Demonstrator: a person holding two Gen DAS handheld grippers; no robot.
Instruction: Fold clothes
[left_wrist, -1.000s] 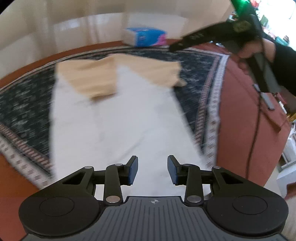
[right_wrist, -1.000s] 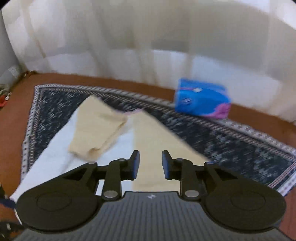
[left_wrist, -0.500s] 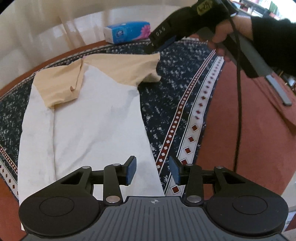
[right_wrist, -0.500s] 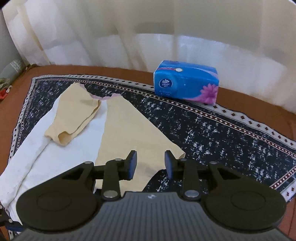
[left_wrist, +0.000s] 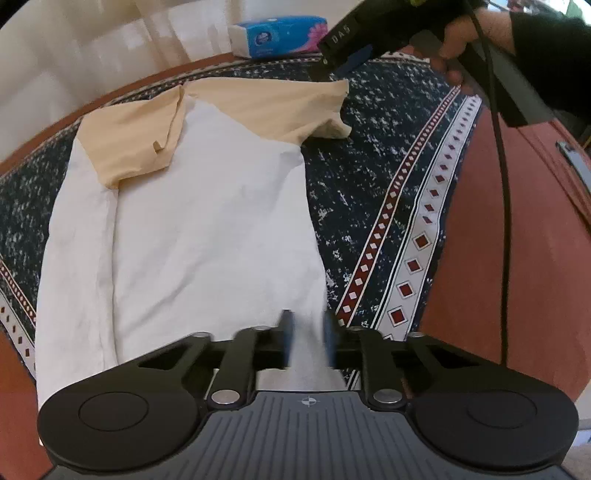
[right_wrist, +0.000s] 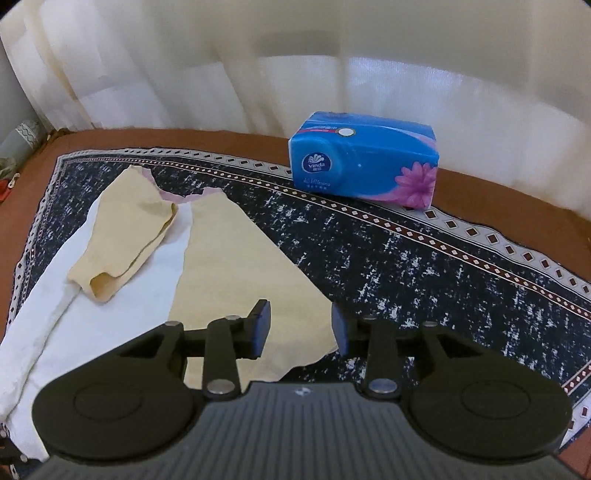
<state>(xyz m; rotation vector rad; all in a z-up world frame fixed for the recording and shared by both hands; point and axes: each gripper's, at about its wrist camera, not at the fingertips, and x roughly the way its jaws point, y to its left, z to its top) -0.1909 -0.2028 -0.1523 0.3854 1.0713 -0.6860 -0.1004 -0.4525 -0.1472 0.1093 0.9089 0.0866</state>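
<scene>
Fingers of the left gripper (left_wrist: 308, 341) are blurred, parted narrowly, with the shirt's (left_wrist: 207, 229) white hem edge between them; whether they pinch it I cannot tell. Right gripper (right_wrist: 300, 325) fingers stand apart, empty, above the tan sleeve's (right_wrist: 236, 266) cuff. The shirt lies flat on the patterned cloth (right_wrist: 388, 258), long axis running hem-near to collar-far (other sleeve folded in). Tissue pack (right_wrist: 364, 166) reads "Vinda"; the right gripper's body shows "DAS"

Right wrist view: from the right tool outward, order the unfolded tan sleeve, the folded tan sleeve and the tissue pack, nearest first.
From the right tool:
1. Unfolded tan sleeve, lying just ahead, its end under the fingers.
2. Folded tan sleeve, farther off to the left, laid over the white body.
3. Tissue pack, farthest, at the cloth's far edge, slightly right.
</scene>
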